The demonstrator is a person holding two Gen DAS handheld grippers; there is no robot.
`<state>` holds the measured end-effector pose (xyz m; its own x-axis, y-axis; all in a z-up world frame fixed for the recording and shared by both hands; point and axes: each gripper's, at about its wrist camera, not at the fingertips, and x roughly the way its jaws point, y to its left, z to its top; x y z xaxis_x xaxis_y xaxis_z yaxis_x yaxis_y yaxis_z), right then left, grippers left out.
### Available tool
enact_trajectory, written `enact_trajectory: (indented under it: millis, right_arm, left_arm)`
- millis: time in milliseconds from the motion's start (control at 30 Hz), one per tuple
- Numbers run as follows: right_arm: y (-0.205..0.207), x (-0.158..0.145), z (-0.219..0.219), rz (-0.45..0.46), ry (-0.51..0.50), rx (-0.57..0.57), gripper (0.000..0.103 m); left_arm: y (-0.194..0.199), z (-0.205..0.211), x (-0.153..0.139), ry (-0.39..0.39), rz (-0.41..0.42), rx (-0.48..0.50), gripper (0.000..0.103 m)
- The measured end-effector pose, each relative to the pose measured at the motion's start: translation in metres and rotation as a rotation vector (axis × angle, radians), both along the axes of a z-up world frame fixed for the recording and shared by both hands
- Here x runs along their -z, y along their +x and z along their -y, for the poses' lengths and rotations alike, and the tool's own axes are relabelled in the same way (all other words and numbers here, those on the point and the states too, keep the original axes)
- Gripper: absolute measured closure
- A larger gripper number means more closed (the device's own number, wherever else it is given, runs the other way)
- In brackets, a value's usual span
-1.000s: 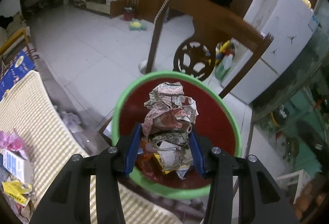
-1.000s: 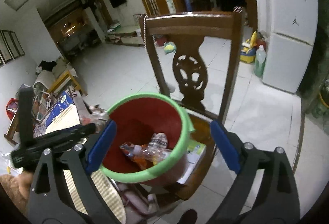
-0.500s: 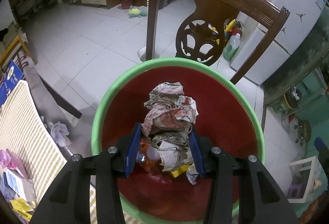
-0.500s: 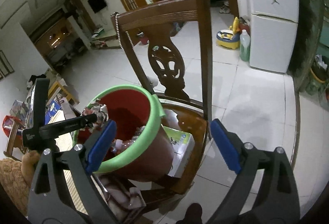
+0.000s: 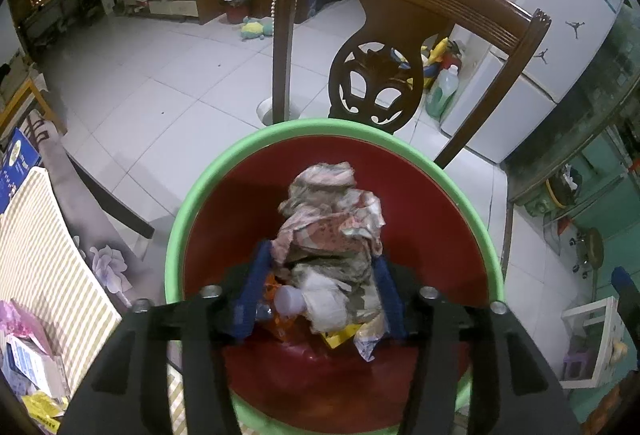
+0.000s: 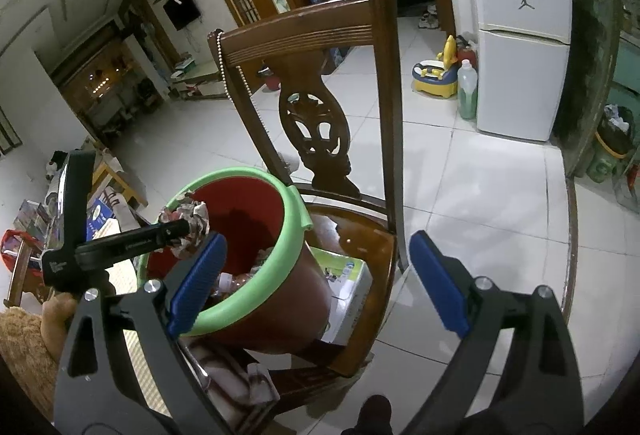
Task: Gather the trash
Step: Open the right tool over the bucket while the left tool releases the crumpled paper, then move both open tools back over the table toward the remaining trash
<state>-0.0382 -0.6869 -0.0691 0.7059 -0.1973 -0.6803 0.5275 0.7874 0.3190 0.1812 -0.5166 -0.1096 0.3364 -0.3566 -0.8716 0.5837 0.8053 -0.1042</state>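
Left wrist view: the left tongs (image 5: pixel 318 287) point steeply down into one red bucket (image 5: pixel 420 195) with a green rim, at the lower centre of the frame. One wad of crumpled paper (image 5: pixel 332 231) stands between the blue pads (image 5: pixel 250 295), its long axis running up the frame, away from the camera. The jaws have just been opening; the pads still lie against the wad's sides, and whether they press on it cannot be told. Below the wad, other trash is largely hidden: a clear bottle (image 5: pixel 288 301) with a pale cap and scraps of yellow wrapper can be made out, their number uncertain. The bucket's near rim is cut off by the tong arms. Right wrist view: the right tongs (image 6: pixel 316 279) stand wide with nothing between the pads, at the lower centre, straddling the bucket's near rim. The bucket rests on the seat of one wooden chair (image 6: pixel 304 31); a white and green box (image 6: pixel 348 295) is half hidden behind the bucket. At the left of the frame the left tongs and wad sit over the bucket's mouth. A striped bench (image 5: pixel 36 255) is cut off at the lower left edge in the left wrist view.
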Motion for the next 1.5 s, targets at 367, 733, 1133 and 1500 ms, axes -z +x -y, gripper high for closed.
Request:
enact_trajectory:
  millis: [367, 733, 1133, 1500]
  right_arm:
    - [-0.001, -0.03, -0.026, 0.031, -0.067, -0.034, 0.012]
    - [0.029, -0.062, -0.112, 0.07, -0.152, -0.199, 0.008]
    - [0.059, -0.07, -0.284, 0.028, -0.27, -0.493, 0.005]
    - [0.047, -0.065, -0.399, -0.005, -0.311, -0.696, 0.005]
  left_arm:
    - [-0.011, -0.035, -0.032, -0.09, 0.038, -0.048, 0.033]
    - [-0.029, -0.147, -0.06, -0.163, 0.12, -0.172, 0.033]
    - [-0.078, -0.353, -0.07, -0.214, 0.182, -0.415, 0.025]
    - [-0.139, -0.531, -0.057, -0.27, 0.204, -0.709, 0.023]
